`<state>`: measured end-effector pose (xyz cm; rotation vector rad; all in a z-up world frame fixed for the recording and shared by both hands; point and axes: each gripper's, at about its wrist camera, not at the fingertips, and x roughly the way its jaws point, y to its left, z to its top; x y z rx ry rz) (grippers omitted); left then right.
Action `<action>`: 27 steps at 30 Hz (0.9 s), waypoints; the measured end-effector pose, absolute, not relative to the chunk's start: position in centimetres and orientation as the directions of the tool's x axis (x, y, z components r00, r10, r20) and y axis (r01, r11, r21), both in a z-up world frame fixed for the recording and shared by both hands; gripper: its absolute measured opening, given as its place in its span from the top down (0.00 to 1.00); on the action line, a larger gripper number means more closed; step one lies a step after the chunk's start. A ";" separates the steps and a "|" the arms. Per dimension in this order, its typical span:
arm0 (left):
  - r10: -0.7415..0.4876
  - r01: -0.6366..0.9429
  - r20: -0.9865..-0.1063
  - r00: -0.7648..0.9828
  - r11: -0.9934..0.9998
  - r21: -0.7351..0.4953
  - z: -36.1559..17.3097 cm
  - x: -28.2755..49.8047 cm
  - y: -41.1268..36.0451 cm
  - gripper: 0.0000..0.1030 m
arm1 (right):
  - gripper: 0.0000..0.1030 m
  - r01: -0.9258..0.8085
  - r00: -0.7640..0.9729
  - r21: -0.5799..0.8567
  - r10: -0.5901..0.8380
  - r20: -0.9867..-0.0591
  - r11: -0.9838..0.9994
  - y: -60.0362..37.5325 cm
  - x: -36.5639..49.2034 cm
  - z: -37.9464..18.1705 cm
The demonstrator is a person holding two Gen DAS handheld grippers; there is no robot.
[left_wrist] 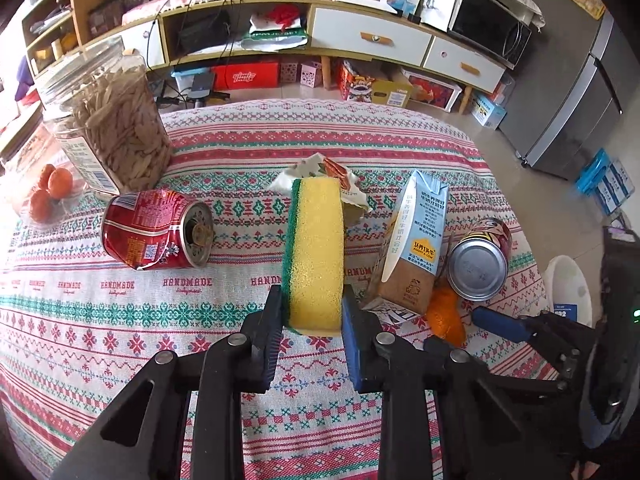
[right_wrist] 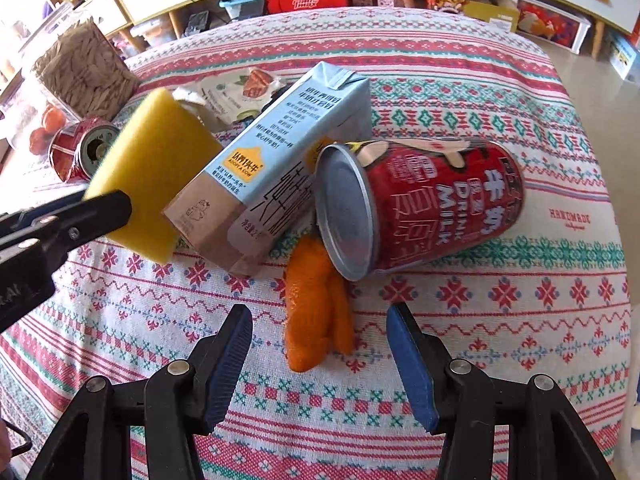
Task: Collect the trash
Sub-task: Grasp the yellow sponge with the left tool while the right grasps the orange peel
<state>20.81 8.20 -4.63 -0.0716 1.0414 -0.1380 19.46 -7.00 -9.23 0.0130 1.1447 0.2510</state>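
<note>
My left gripper [left_wrist: 310, 304] is shut on a yellow sponge with a green scouring side [left_wrist: 316, 248], held above the patterned tablecloth [left_wrist: 120, 340]. The sponge also shows in the right wrist view [right_wrist: 152, 172]. My right gripper [right_wrist: 320, 320] is open and empty, its fingers on either side of an orange peel [right_wrist: 316, 312] on the cloth. Beyond the peel lie a blue milk carton [right_wrist: 276, 160] and a red milk-drink can [right_wrist: 420, 204] on its side. A crushed red can [left_wrist: 156, 232] lies at the left. A crumpled wrapper [left_wrist: 332, 176] lies behind the sponge.
A clear jar of seeds [left_wrist: 108, 120] and a container of small oranges [left_wrist: 48, 192] stand at the table's far left. A white bin [left_wrist: 568, 288] sits on the floor beyond the table's right edge. A cabinet [left_wrist: 360, 40] and fridge [left_wrist: 580, 100] stand farther back.
</note>
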 end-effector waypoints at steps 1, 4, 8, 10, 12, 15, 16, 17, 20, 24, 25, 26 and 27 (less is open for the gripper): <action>-0.157 0.078 -0.853 0.498 0.988 -0.135 -4.4 20.7 8.3 0.73 | 0.42 -0.196 0.386 0.127 0.196 -0.902 0.972 -6.7 19.6 -9.6; -0.167 0.073 -0.853 0.495 0.986 -0.150 -3.9 20.1 8.8 0.73 | 0.74 -0.205 0.382 0.089 0.163 -0.910 0.975 -6.5 19.6 -10.5; -0.173 0.054 -0.865 0.472 0.984 -0.168 -3.5 18.6 9.8 0.73 | 0.86 -0.188 0.325 0.192 0.245 -0.913 0.963 -7.8 18.4 -9.4; -0.176 0.049 -0.867 0.466 0.984 -0.174 -3.3 17.7 10.2 0.73 | 0.86 -0.206 0.311 0.233 0.290 -0.905 0.950 -8.2 17.3 -8.6; -0.179 0.044 -0.867 0.465 0.983 -0.179 -3.0 17.1 10.2 0.73 | 0.86 -0.227 0.314 0.232 0.297 -0.902 0.946 -8.4 16.3 -8.2; -0.189 0.034 -0.865 0.465 0.980 -0.196 -2.6 16.5 10.4 0.73 | 0.86 -0.225 0.299 0.285 0.344 -0.890 0.932 -9.1 15.0 -8.1; -0.188 0.031 -0.864 0.467 0.980 -0.197 -2.5 16.4 10.4 0.73 | 0.86 -0.228 0.303 0.289 0.350 -0.887 0.930 -9.3 14.6 -7.8; -0.188 0.028 -0.864 0.466 0.980 -0.198 -2.5 16.2 10.4 0.73 | 0.86 -0.231 0.314 0.283 0.347 -0.884 0.931 -9.6 14.3 -7.5; -0.200 0.031 -0.862 0.466 0.977 -0.210 -2.4 15.5 10.3 0.73 | 0.86 -0.243 0.332 0.298 0.368 -0.869 0.923 -10.2 13.5 -6.2; -0.201 0.026 -0.856 0.476 0.976 -0.215 -2.1 15.0 10.4 0.73 | 0.86 -0.278 0.361 0.329 0.415 -0.835 0.903 -11.4 12.5 -4.2; -0.205 0.020 -0.855 0.477 0.975 -0.223 -2.0 14.9 10.5 0.73 | 0.86 -0.272 0.373 0.321 0.407 -0.834 0.907 -11.9 12.4 -3.8; -0.206 0.018 -0.852 0.481 0.974 -0.225 -1.9 14.7 10.5 0.73 | 0.86 -0.264 0.382 0.315 0.399 -0.834 0.912 -12.3 12.3 -3.6; -0.202 0.018 -0.849 0.488 0.975 -0.222 -1.7 14.5 10.4 0.73 | 0.86 -0.252 0.390 0.309 0.389 -0.835 0.917 -12.8 12.2 -3.4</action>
